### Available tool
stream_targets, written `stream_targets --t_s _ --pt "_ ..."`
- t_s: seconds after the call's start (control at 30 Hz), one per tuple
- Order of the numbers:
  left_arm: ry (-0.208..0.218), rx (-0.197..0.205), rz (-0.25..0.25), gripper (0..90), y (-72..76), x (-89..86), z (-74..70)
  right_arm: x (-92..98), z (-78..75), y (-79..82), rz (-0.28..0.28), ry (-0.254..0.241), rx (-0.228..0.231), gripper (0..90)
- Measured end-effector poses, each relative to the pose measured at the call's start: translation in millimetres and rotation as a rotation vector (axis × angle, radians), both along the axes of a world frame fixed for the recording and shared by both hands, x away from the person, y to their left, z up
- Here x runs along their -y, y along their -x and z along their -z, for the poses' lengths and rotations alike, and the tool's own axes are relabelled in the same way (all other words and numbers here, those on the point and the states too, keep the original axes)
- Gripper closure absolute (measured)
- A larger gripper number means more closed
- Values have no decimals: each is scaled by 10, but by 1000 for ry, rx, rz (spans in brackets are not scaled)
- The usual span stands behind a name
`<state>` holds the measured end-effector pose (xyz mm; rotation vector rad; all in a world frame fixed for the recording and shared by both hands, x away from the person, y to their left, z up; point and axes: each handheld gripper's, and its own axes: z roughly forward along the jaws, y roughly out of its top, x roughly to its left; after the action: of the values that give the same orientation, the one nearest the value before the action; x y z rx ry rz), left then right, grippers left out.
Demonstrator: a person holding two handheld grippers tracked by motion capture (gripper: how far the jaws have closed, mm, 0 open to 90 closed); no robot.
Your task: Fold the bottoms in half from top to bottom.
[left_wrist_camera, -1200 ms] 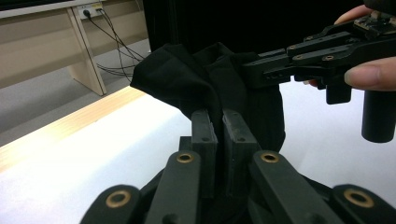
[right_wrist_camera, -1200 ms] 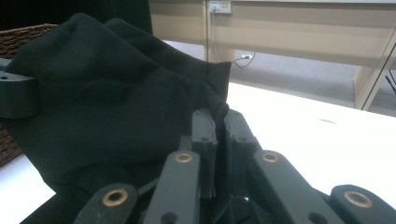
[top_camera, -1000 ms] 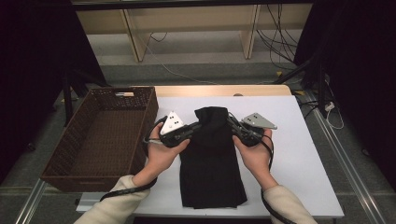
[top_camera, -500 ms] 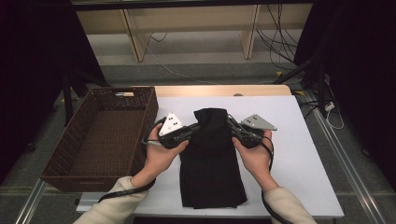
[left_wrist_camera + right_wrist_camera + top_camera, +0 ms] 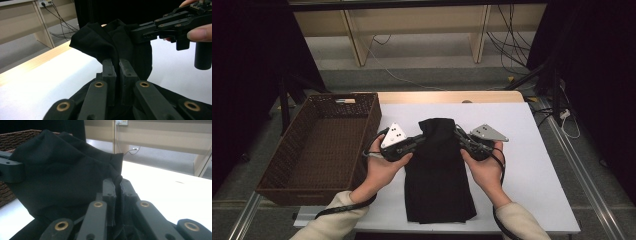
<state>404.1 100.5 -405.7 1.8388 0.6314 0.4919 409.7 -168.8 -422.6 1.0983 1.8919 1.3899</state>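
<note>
A black cloth garment [image 5: 438, 170] lies lengthwise on the white table [image 5: 537, 150], its far end lifted and bunched. My left gripper [image 5: 420, 141] is shut on the cloth's left edge; in the left gripper view the black cloth [image 5: 110, 45] is pinched between the jaws of the left gripper [image 5: 117, 63]. My right gripper [image 5: 459, 137] is shut on the cloth's right edge, and the right gripper view shows the black cloth [image 5: 62, 175] caught between the jaws of the right gripper [image 5: 117, 183]. The two grippers face each other across the raised fold.
A brown wicker basket [image 5: 287, 160] stands at the table's left, its wall close to my left hand. Wooden shelf legs [image 5: 354, 37] and cables lie on the floor beyond the table. Bare white table surface lies to the right of the cloth.
</note>
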Motion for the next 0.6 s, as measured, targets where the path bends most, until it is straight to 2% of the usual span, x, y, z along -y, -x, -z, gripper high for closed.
stream_targets --t_s 0.6 --pt "-10 -12 18 842 56 -17 29 17 24 61 -23 5 -24 845"
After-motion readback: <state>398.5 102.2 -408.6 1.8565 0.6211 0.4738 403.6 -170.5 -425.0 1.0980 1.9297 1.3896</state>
